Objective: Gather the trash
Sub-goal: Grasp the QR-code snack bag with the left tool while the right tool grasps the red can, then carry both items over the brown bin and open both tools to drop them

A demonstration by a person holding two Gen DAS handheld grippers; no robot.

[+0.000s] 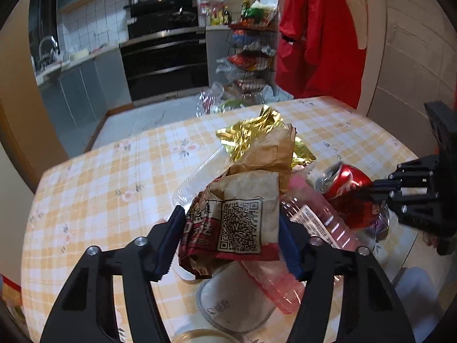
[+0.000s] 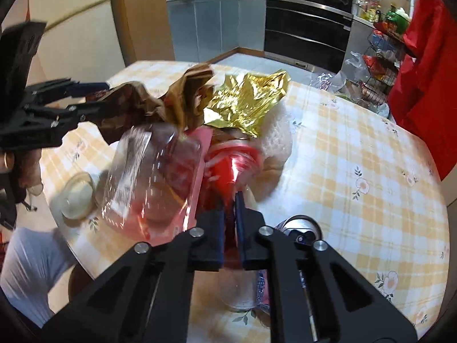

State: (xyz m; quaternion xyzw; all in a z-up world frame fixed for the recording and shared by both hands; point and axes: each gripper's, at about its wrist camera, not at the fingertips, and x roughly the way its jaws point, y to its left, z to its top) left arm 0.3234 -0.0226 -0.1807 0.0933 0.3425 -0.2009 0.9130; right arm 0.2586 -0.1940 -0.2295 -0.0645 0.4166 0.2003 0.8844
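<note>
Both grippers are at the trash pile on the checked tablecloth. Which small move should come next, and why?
Probably lift both a little: the left gripper pinches the brown paper bag with the QR code, and the right gripper is shut on the crushed red soda can.

trash pile crowds the table's near edge (far cloth bare, passable).

A crumpled brown paper bag, gold foil, crushed red can and pink bottle lay heaped together

Both wrist cameras look steeply down, close over the trash pile, from opposite sides.
</note>
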